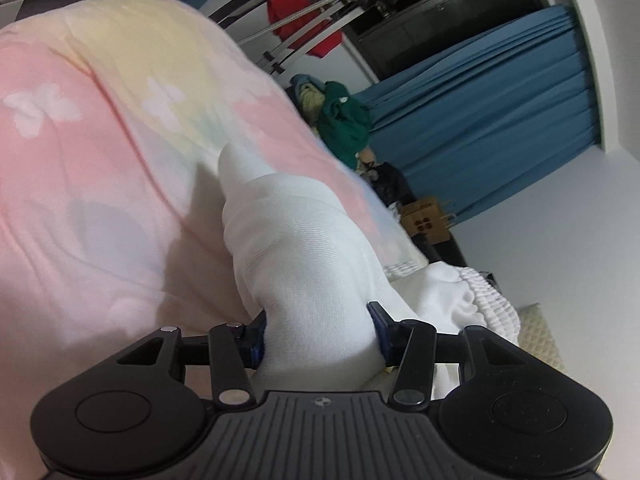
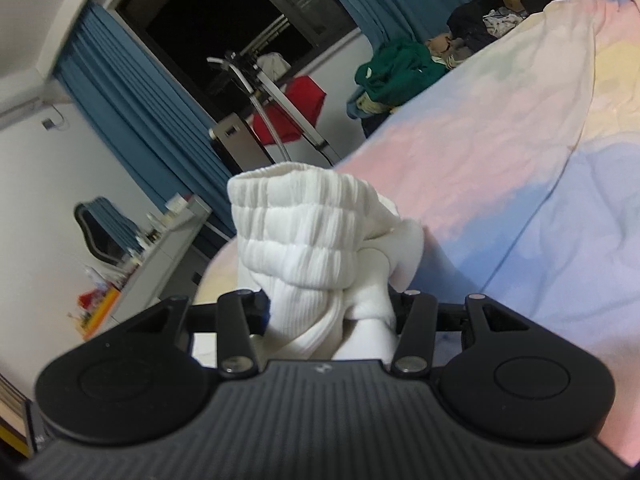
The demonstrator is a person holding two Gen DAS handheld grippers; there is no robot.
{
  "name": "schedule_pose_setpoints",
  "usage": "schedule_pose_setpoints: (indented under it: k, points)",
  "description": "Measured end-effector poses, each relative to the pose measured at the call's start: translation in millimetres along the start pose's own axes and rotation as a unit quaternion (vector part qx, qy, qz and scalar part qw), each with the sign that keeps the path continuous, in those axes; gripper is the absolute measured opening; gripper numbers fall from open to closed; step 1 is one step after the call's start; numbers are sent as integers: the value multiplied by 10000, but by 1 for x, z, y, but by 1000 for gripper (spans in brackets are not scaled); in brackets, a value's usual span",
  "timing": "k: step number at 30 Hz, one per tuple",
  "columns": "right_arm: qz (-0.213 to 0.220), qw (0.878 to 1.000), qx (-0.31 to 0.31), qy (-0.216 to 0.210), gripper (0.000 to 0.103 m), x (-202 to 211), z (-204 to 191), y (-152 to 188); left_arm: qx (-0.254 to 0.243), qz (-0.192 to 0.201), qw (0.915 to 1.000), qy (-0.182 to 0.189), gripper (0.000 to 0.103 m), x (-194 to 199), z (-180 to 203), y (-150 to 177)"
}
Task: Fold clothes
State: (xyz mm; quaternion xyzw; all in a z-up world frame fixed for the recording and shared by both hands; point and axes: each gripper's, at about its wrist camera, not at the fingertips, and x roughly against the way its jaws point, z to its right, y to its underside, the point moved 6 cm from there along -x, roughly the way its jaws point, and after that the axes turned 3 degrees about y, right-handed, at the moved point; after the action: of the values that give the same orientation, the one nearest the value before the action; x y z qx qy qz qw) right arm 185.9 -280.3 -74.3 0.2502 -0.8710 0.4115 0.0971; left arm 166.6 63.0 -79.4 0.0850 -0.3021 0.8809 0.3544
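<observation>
Pastel bedspread (image 1: pixel 100 184) under gripper-pinched white sock (image 1: pixel 304 256)

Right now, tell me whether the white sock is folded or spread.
Bunched, not spread: the white sock is crumpled between the right gripper, cuff doubled over.

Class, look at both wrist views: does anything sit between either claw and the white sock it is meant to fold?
Nothing visible does. The left claw is shut on the white sock, and the right claw grips its ribbed cuff, above the pastel bedspread.
</observation>
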Motion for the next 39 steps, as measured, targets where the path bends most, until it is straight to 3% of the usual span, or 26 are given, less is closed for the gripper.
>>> schedule_pose_setpoints:
  k: [5, 10, 18, 23, 28, 32, 35, 39]
  points:
    - [320, 9992, -55, -226, 49, 10, 1, -29, -113, 86, 9999, 88, 50, -11, 36, -5]
    - [811, 9960, -185, -315, 49, 19, 14, -77, -213, 122, 9993, 296, 50, -57, 84, -17]
    - [1885, 9806, -440, -318, 49, 45, 65, -162, -837, -39, 9935, 774, 51, -176, 179, -29]
    - [2498, 9614, -1117, -288, 50, 50, 126, -200, -1252, -232, 9864, 1041, 51, -270, 230, -16]
    - [3062, 9350, -1786, -97, 50, 45, 201, -215, -1458, -614, 9808, 1143, 51, -375, 263, 9]
    - [3425, 9180, -1959, 402, 50, 38, 257, -212, -1756, -923, 9739, 1105, 51, -441, 272, 41]
    - [3502, 9122, -2012, 689, 49, 30, 285, -203, -1938, -1205, 9687, 974, 51, -480, 266, 68]
    - [3250, 9074, -2419, 1115, 49, 18, 319, -179, -2215, -1562, 9594, 785, 52, -513, 238, 83]
